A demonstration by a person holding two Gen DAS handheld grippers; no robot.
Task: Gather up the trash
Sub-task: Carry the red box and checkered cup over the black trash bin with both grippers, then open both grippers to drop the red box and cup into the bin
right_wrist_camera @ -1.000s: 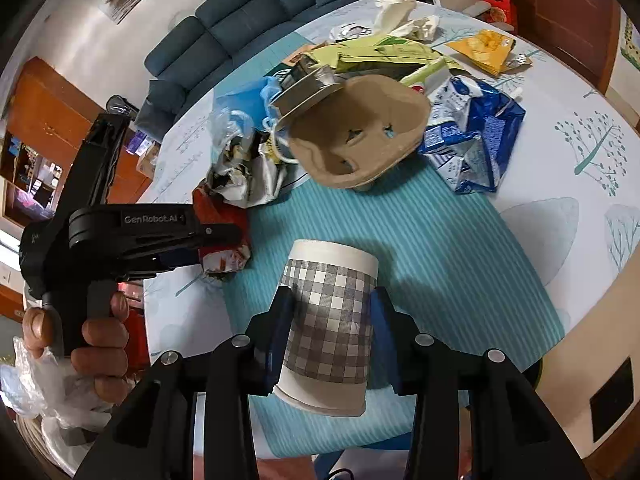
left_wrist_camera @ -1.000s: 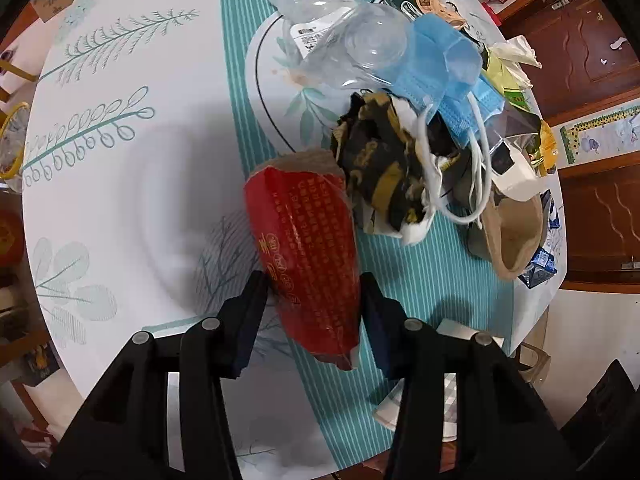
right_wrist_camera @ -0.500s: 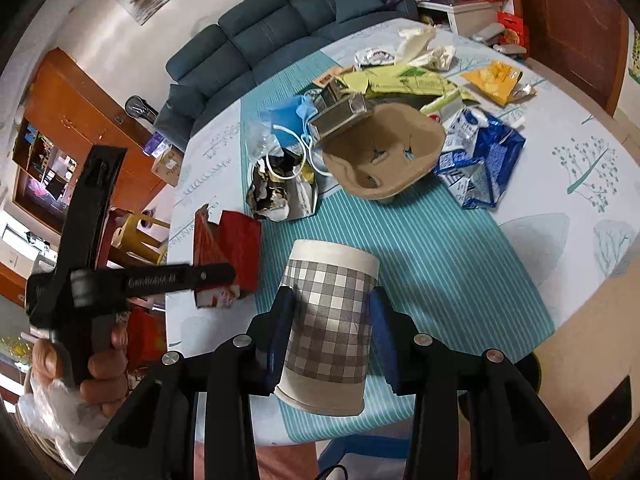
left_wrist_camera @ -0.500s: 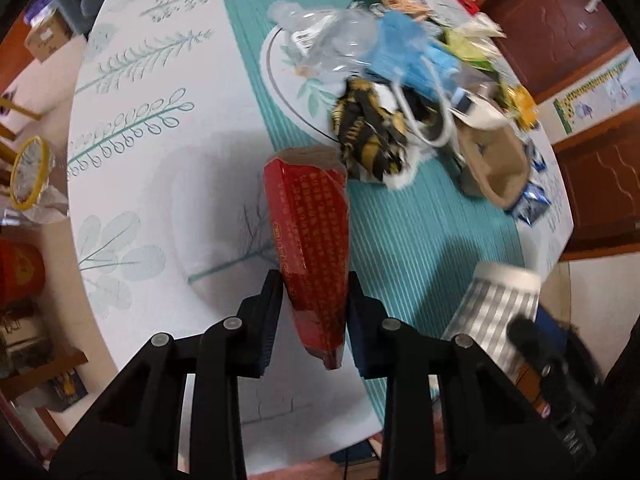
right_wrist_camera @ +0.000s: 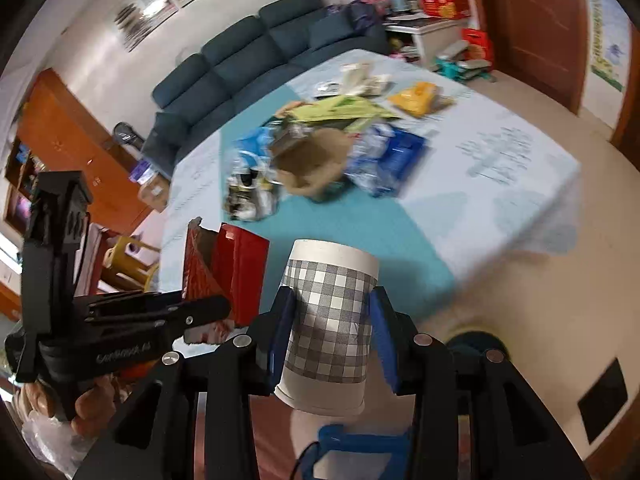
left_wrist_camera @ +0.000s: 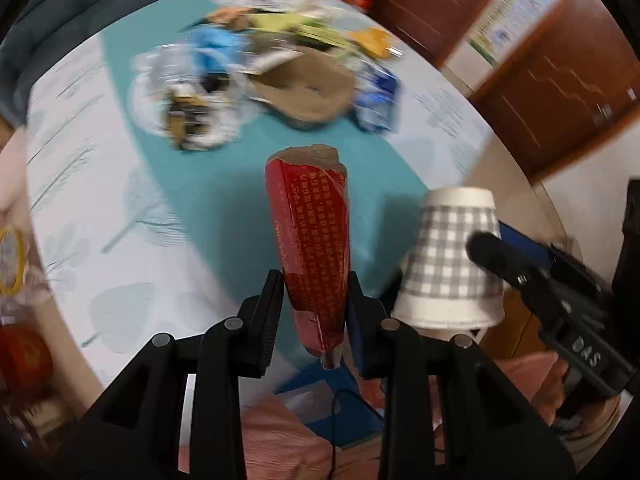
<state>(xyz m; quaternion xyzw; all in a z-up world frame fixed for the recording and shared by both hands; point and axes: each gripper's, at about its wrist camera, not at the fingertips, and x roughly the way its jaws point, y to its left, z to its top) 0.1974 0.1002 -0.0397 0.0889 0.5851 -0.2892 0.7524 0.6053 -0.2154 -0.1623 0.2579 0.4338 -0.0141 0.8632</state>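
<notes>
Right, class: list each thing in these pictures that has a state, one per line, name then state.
left gripper: shut on the red carton, jaws have just been closing.
red carton: torn open at the top, held clear of the table.
right gripper: shut on the checked paper cup.
checked paper cup: upside down, held.
cardboard cup tray: lying on the table.

A round table (right_wrist_camera: 500,184) with a pale leaf-printed cloth fills the middle of the room; behind the table stands a dark blue sofa (right_wrist_camera: 256,56); to the left of the table is a wooden cabinet (right_wrist_camera: 68,140); to the right of the table are brown wooden doors (right_wrist_camera: 536,28); a yellow stool (right_wrist_camera: 128,258) stands beside the table's left edge.
</notes>
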